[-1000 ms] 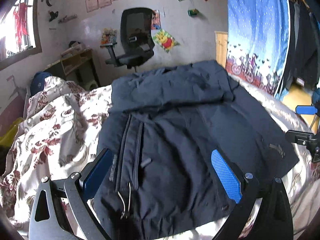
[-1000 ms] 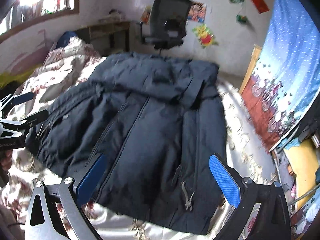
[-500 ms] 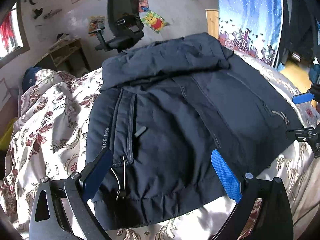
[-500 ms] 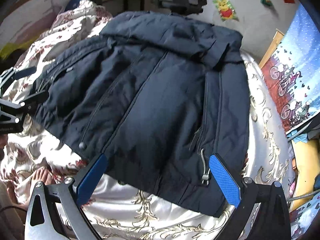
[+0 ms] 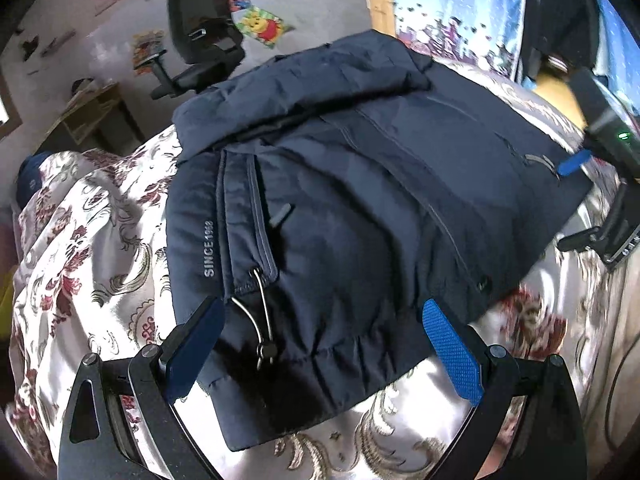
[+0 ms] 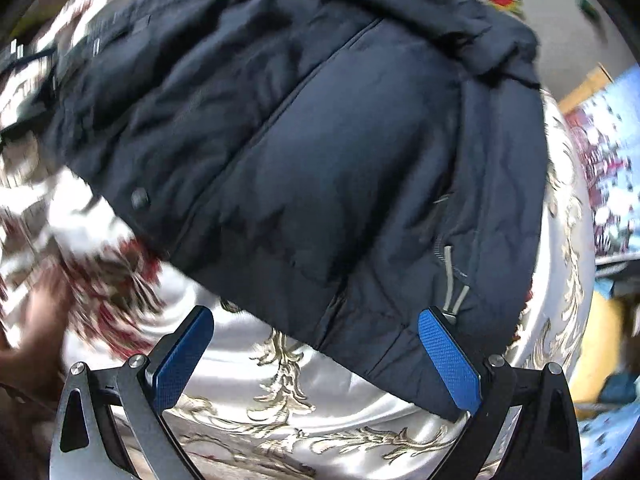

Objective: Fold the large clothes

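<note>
The dark navy jacket [image 5: 360, 208] lies spread flat on the floral bedspread [image 5: 92, 248], hem nearest both cameras and hood end toward the far wall by the office chair [image 5: 204, 36]. The left gripper [image 5: 324, 344] has its jaws wide apart and empty, positioned over the hem corner beside the drawcord loop [image 5: 260, 320] and the "SINCE 1998" lettering. The right gripper [image 6: 316, 344] is likewise wide open and holds nothing, placed just short of the opposite hem corner near the zip pull [image 6: 450, 276]; the right wrist view is motion-blurred, so fine detail there is unreliable. The step in hand appears to be gripping the 2 hem corners for the first fold. Recommended procedure: lower each gripper until 1 pad slides under the hem edge, catching all layers of the padded fabric and not the cord alone. Close both grippers at matching positions on each side. Lift evenly, keep the hem taut between the 2 grips, and carry it toward the hood so the fold line stays straight.
</note>
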